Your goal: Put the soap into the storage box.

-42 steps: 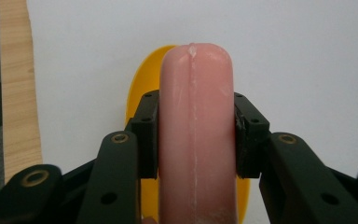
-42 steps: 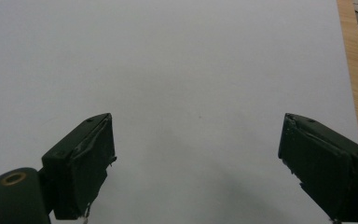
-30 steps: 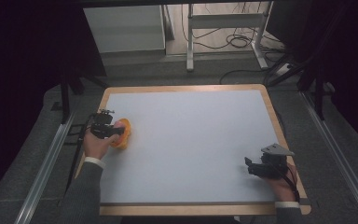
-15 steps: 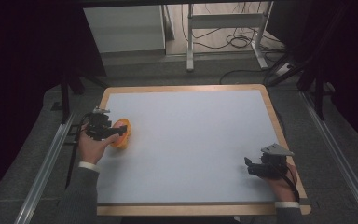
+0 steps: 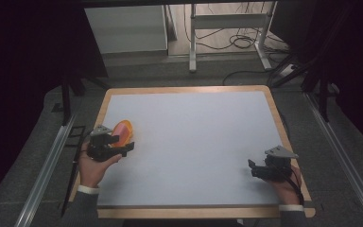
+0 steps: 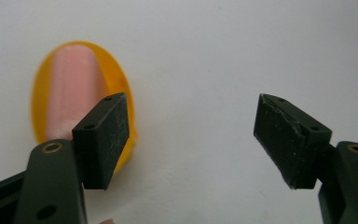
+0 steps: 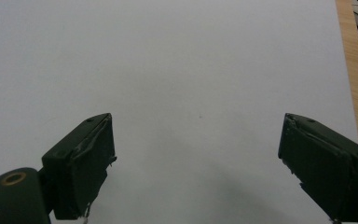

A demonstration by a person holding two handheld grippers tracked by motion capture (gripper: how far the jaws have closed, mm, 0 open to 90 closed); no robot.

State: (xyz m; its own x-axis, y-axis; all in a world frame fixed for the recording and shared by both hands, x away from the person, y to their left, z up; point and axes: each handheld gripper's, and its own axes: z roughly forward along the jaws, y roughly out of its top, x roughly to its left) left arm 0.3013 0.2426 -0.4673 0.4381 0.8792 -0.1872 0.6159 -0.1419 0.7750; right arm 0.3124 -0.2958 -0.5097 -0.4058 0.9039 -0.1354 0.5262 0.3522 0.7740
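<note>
Left tool (image 5: 123, 144), held near the left edge of the bench (image 5: 194, 142), has just been opening and now stands with jaws wide apart and nothing between them; the orange dish with a pink roll (image 6: 81, 93) lies on the white surface just beyond and to the side of one jaw, partly hidden by it. In the high view the dish (image 5: 123, 130) sits just beside this tool. Right tool (image 5: 257, 169), near the right edge, has jaws apart over bare white surface.

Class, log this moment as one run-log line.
left gripper: open, jaws just opened, nothing between | orange dish: on table, released | right gripper: open, empty
</note>
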